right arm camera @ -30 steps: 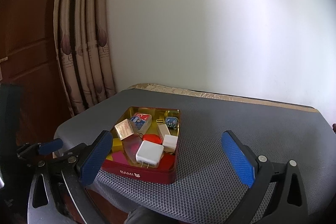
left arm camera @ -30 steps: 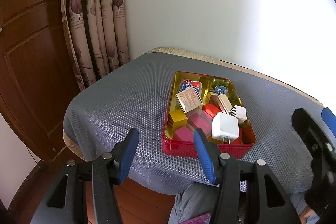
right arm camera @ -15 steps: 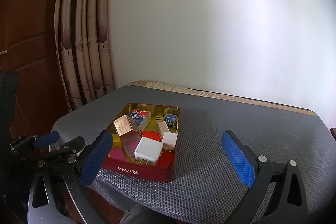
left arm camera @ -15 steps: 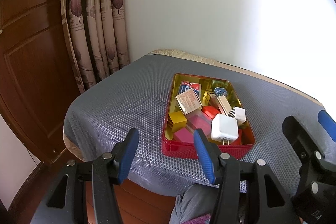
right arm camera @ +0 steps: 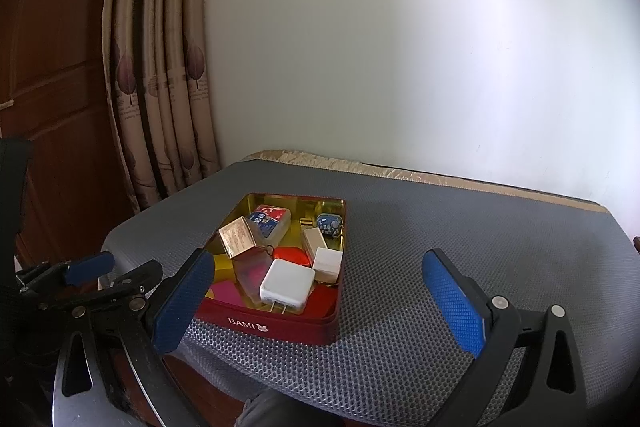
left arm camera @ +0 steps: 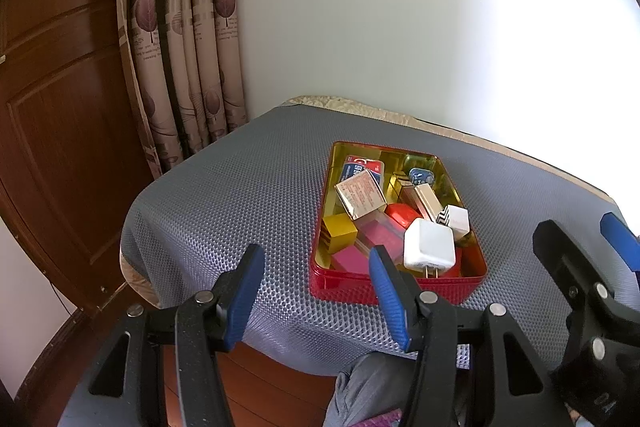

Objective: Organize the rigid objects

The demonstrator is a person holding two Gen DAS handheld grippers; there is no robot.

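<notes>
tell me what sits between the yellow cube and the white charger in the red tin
Pink blocks lie between the yellow cube and the white square charger inside the red tin, clearest in the left wrist view.

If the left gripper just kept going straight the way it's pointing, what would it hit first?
Probably the grey mesh table cover, left of the red tin. The left gripper is open and empty, and its right finger lines up with the tin's near left corner, so it might clip that; depth is unclear.

Glossy red metal tin sits on matt grey honeycomb-mesh cloth.
</notes>
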